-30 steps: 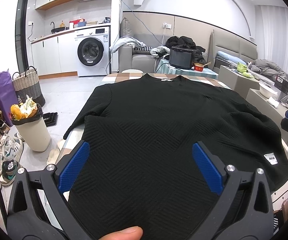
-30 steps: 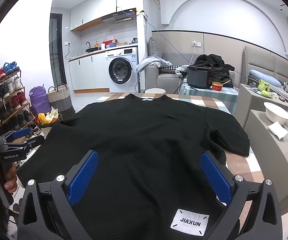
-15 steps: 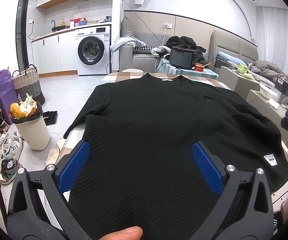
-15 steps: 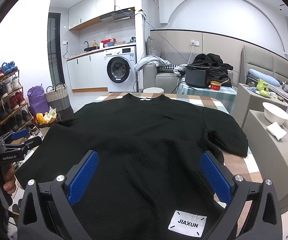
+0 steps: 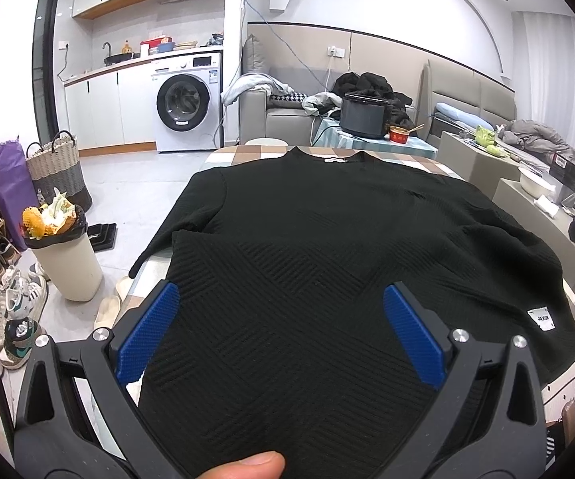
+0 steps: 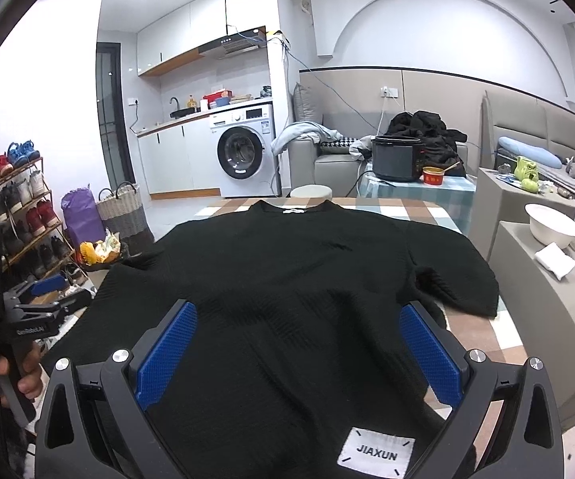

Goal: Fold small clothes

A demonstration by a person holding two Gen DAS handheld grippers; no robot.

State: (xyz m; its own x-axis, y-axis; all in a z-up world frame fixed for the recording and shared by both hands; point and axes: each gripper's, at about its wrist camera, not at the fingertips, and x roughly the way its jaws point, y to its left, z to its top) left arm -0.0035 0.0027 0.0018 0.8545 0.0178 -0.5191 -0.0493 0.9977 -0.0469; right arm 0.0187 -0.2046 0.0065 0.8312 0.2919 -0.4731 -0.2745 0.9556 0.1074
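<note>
A black top lies flat on a checked table, collar at the far end and hem nearest both tongs. The left tongs hover over the hem's left part, blades spread wide with cloth showing between them; they grip nothing. The right tongs hover over the hem's right part, just behind a white label, also spread wide and empty. From the right tongs, one sleeve lies ahead and to the right, its cuff on the table. From the left tongs, the other sleeve runs ahead and to the left, its end hanging over the table edge.

The garment looks laid out with no fold made, so the work is judged to be at its start. The next move likely calls for each pair to drop to the cloth and pinch an edge, probably at the hem corners or sleeves, then carry it inward. Lowering evenly matters, as thick knit may bunch.
</note>
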